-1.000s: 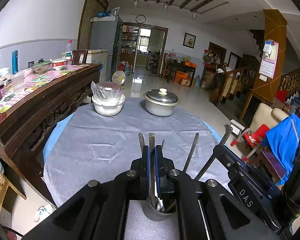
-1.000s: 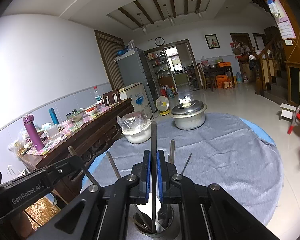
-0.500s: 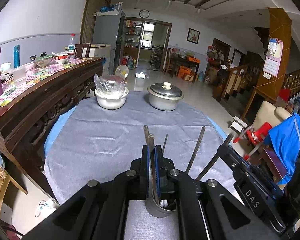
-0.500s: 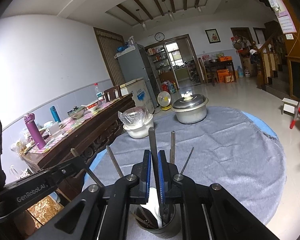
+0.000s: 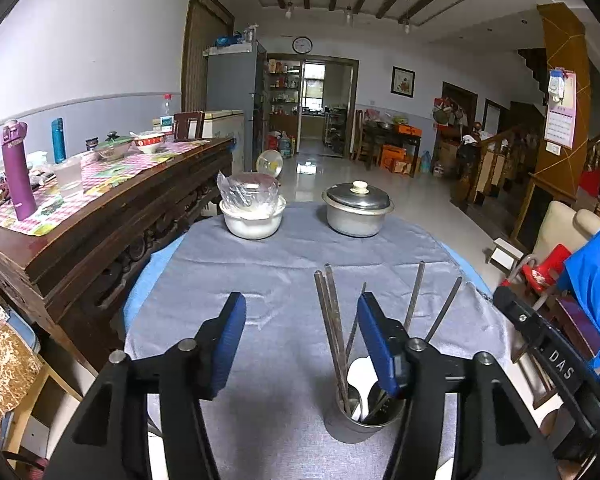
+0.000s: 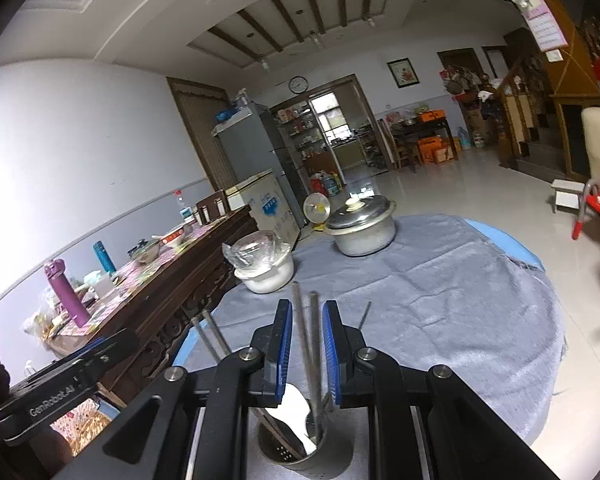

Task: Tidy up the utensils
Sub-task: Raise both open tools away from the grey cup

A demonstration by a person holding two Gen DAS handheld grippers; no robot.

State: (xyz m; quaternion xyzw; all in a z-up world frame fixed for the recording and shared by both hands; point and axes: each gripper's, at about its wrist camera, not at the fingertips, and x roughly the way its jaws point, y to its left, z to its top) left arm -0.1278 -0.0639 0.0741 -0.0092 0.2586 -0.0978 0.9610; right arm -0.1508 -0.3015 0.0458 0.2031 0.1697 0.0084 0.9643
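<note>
A small round metal utensil cup [image 5: 364,420] with a perforated wall stands on the near part of the bench [image 5: 284,264], a round top draped in grey cloth with a blue layer showing at its rim. From the cup rise slim, dull grey metal chopsticks [image 5: 332,328], fanned outward, and a white spoon [image 5: 360,376] leans inside; in the left wrist view about five sticks can be counted, though those low in the cup overlap and the exact number is unclear. The left hand-held gripper [image 5: 300,320] has just been opening and its blue pads now stand wide apart, two chopsticks standing between them untouched. The right hand-held gripper [image 6: 306,340] has also just been parting; its pads are a narrow gap apart with two chopsticks standing loose in that gap, neither pad pressing on them. At the far edge of the bench sit two vessels: one white bowl [image 5: 253,222] holding a clear plastic bag, and one lidded metal pot [image 5: 358,212]. The cloth between these and the cup is bare. A dark carved wooden sideboard [image 5: 112,224] runs close along the left edge; the right side opens onto tiled floor [image 6: 480,196].
</note>
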